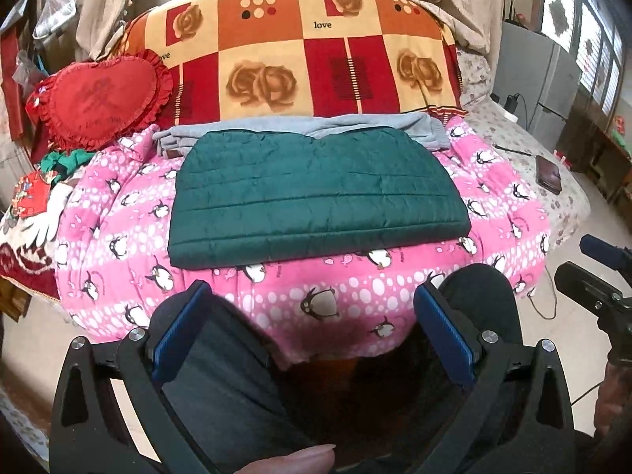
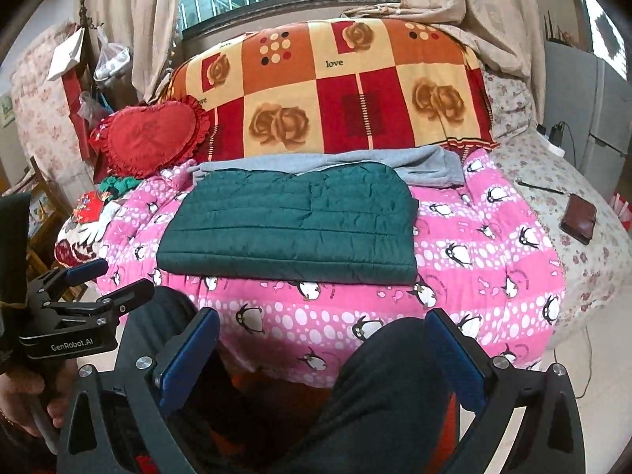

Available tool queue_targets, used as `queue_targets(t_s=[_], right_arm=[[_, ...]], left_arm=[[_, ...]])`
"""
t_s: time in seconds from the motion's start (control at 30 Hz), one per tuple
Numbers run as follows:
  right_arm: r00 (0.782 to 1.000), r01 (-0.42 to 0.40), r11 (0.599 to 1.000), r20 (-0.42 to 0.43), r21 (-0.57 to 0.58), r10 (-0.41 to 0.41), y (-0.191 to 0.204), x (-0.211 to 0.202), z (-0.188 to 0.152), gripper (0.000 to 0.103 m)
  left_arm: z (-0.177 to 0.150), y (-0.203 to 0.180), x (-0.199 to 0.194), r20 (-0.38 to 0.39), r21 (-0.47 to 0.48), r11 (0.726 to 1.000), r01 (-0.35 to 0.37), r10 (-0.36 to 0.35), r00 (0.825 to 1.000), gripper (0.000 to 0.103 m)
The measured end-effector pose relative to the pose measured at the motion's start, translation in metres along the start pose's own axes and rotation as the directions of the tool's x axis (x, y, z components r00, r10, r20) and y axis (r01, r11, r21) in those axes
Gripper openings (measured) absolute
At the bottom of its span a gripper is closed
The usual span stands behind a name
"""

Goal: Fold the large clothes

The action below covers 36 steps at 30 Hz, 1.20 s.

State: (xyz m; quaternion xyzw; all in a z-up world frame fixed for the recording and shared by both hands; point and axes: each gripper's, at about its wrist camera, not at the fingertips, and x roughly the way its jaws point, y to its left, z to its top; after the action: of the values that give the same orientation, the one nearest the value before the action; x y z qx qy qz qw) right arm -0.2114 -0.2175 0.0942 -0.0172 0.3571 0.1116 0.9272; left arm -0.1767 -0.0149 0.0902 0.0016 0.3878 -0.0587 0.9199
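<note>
Jacket (image 1: 316, 197) beside grey garment (image 1: 414, 128)

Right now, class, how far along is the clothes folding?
Done: the green jacket lies folded into a flat rectangle on the pink quilt, partly over a grey garment that also looks folded. In hand: nothing; the left gripper and right gripper are both open and drawn back from the bed. Left: no unfolded clothes show, so the job looks nearly finished.
</note>
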Motion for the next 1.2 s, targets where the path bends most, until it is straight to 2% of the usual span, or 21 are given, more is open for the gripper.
queue_targets(t_s=[1.03,1.2], right_arm=[[1.000,-0.012,1.000,-0.001,-0.005,0.012,0.0061,0.0035,0.0007,0.102],[1.000,-0.014,1.000,-0.001,-0.006,0.014,0.0059,0.0042,0.0008,0.102]], left_arm=[[-0.0027,0.0042,0.0034,-0.007,-0.015,1.000,0.017,-0.017,1.000,0.102],[-0.0039,0.0026,0.0025,0.016,-0.010,1.000,0.016,-0.016,1.000,0.102]])
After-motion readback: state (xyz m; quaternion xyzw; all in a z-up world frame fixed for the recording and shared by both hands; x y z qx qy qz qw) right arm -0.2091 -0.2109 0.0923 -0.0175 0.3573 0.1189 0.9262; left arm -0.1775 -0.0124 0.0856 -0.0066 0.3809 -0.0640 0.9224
